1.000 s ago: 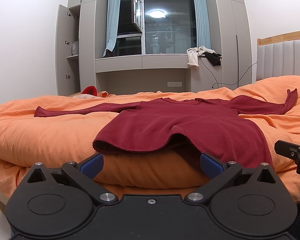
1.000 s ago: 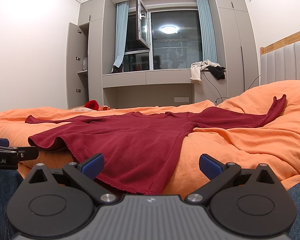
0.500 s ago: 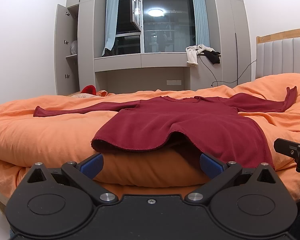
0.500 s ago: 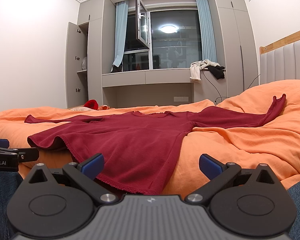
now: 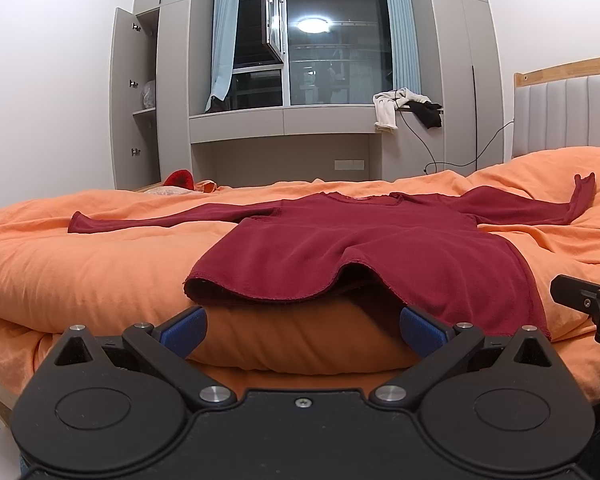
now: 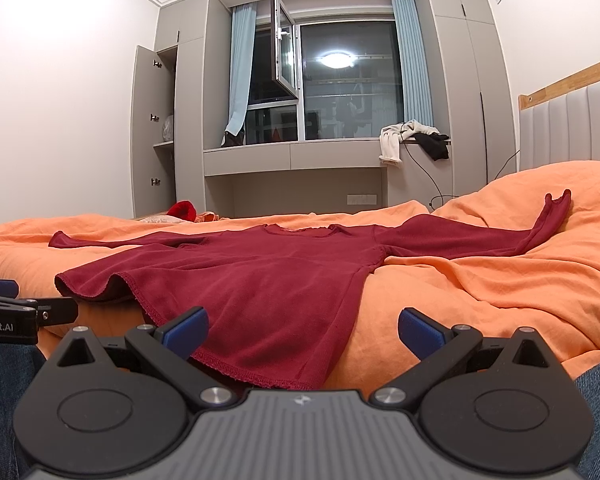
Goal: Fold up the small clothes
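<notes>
A dark red long-sleeved top (image 5: 364,252) lies spread flat on the orange duvet (image 5: 80,264), both sleeves out to the sides, hem towards me. It also shows in the right wrist view (image 6: 268,280). My left gripper (image 5: 302,326) is open and empty, low in front of the bed edge, below the hem's left half. My right gripper (image 6: 302,328) is open and empty, its left pad (image 6: 184,328) just short of the hem's right corner. Each gripper shows at the edge of the other's view.
A padded headboard (image 5: 572,112) stands at the right. A window ledge with white and black clothes (image 5: 404,110) is at the far wall. An open wardrobe (image 5: 134,100) is at the far left. A red item (image 5: 179,178) lies beyond the bed.
The left gripper's view has risen and tilted slightly, so the top sits a little lower in frame. The right gripper has barely moved. Both stay open.
</notes>
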Demonstrator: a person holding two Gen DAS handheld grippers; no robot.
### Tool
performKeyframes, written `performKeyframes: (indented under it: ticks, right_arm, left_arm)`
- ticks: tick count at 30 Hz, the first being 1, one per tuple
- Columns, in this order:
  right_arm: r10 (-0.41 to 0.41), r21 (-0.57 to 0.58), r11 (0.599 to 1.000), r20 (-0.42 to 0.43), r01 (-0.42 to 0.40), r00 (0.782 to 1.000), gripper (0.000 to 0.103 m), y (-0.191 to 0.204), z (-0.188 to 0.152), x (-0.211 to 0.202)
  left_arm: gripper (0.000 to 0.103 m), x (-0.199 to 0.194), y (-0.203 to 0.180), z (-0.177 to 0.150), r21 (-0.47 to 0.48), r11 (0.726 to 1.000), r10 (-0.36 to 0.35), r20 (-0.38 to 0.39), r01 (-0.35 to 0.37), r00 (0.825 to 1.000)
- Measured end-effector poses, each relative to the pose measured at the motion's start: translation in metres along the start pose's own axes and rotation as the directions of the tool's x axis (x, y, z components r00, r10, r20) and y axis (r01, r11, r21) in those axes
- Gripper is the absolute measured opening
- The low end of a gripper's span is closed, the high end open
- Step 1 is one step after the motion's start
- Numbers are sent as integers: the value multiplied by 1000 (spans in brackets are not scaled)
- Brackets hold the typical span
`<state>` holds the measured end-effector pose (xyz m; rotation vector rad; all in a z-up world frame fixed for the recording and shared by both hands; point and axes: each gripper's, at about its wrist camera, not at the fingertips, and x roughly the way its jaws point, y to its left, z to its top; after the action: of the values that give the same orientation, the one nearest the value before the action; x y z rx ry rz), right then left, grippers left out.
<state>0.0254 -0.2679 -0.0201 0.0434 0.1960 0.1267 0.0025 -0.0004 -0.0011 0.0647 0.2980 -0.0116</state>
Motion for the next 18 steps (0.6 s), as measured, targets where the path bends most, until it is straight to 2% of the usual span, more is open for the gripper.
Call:
performKeyframes:
  ticks: [18]
  right_arm:
    - [-10, 2, 1000, -7, 11, 1000, 103, 0, 1, 0]
  left_arm:
    - [102, 5, 2, 0, -15, 1000, 10, -24, -11, 1000]
